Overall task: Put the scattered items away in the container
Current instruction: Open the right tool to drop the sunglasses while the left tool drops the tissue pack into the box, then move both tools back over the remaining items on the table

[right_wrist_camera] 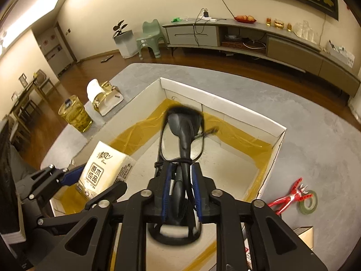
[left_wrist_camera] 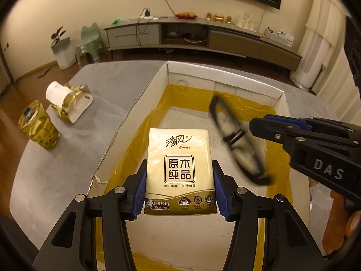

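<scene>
A pack of tissues (left_wrist_camera: 180, 171) is clamped between the fingers of the left gripper (left_wrist_camera: 179, 194), low in the centre of the left wrist view, above the open white box (left_wrist_camera: 216, 76). A pair of black glasses (right_wrist_camera: 182, 140) is pinched narrowly by the right gripper (right_wrist_camera: 180, 192), also over the box. On the grey table (left_wrist_camera: 74, 149), at the left of the frame, a yellow cup (left_wrist_camera: 39, 125) and a paper roll (left_wrist_camera: 57, 94) are seen. At the lower right of the right wrist view, a red toy (right_wrist_camera: 291, 196) and a tape roll (right_wrist_camera: 309, 202) are seen.

A long grey low cabinet (right_wrist_camera: 259, 38) stands against the cream wall, bearing a red fruit dish (right_wrist_camera: 245, 19). A pale green plastic stool (right_wrist_camera: 150, 37) stands beside a white planter (right_wrist_camera: 126, 43).
</scene>
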`<state>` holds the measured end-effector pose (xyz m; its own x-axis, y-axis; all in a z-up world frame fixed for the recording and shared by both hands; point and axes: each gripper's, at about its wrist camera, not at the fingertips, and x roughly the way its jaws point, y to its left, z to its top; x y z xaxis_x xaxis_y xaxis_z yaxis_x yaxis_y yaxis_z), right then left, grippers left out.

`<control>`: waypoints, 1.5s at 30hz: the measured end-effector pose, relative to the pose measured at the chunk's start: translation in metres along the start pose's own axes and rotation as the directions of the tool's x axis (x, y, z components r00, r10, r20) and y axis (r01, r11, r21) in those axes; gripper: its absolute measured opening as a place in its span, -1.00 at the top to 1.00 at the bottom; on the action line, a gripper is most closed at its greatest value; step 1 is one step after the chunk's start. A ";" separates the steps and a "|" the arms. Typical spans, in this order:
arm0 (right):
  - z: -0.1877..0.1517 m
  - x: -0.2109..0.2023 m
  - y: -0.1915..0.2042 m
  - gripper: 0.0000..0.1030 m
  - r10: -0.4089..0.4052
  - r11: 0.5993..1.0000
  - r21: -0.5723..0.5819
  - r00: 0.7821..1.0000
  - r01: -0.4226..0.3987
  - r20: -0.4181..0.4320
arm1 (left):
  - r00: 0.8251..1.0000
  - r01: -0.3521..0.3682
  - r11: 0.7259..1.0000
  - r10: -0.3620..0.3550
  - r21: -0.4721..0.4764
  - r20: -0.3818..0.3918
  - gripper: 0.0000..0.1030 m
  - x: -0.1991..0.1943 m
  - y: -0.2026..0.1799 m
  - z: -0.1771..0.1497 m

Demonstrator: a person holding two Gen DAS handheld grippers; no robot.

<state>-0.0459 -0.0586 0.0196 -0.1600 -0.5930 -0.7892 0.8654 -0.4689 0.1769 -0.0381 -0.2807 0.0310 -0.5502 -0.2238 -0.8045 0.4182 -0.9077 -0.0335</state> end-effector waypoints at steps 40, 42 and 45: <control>-0.096 -0.112 -0.065 0.13 0.108 0.984 0.135 0.992 -0.117 0.066 | 0.930 0.318 0.882 -0.362 0.347 0.069 -0.08 -0.092 -0.116 -0.078; -0.105 -0.110 -0.073 0.13 0.095 0.984 0.144 0.994 -0.101 0.049 | 0.929 0.325 0.869 -0.367 0.374 0.045 -0.08 -0.089 -0.132 -0.086; -0.118 -0.108 -0.082 0.13 0.063 0.989 0.132 0.998 -0.066 0.030 | 0.930 0.329 0.853 -0.367 0.406 0.017 -0.08 -0.085 -0.152 -0.098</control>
<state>-0.0435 0.1205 0.0208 -0.1195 -0.6404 -0.7587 0.8040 -0.5108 0.3044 0.0165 -0.0891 0.0462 -0.6775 0.1188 -0.7259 -0.1176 -0.9917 -0.0525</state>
